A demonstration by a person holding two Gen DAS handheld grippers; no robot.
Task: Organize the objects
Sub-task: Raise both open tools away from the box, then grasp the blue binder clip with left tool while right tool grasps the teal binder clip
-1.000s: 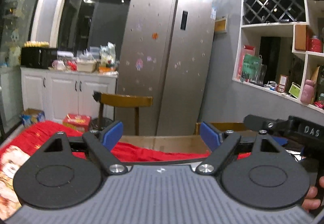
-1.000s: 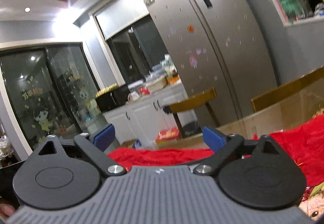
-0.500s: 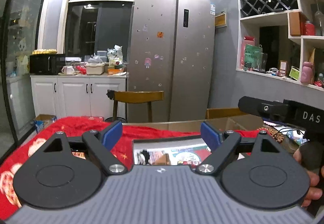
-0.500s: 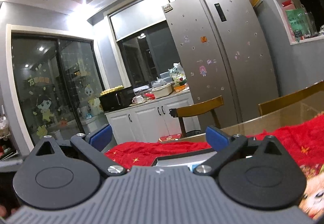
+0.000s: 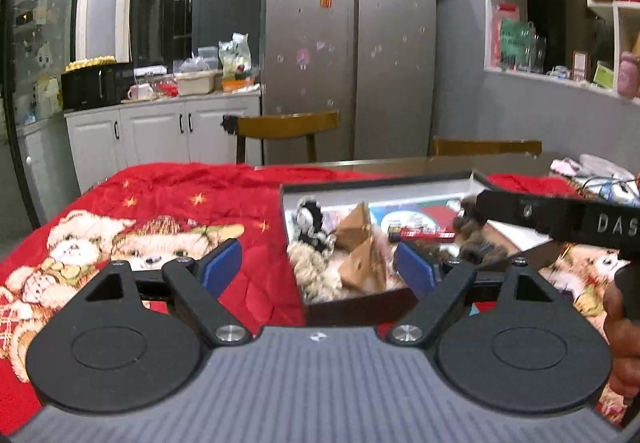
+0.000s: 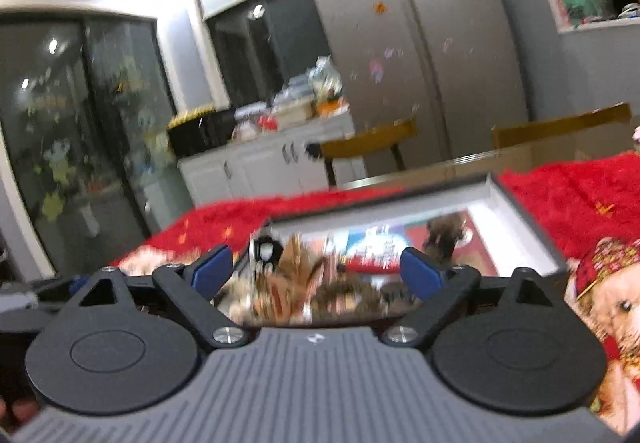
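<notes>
A red blanket (image 5: 224, 195) printed with bears is spread under everything. On it a shallow dark box (image 5: 356, 309) is set, and inside the box plush toys (image 5: 316, 267), brown paper pieces (image 5: 360, 243) and a red tube (image 5: 424, 233) are heaped. The left gripper (image 5: 318, 269) is held before the box, blue pads wide apart, nothing gripped. The right gripper (image 6: 316, 269) is likewise spread and empty.

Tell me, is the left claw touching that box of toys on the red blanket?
Cannot tell. In the left wrist view the open left claw overlaps the box, but no gap or contact shows plainly.
</notes>
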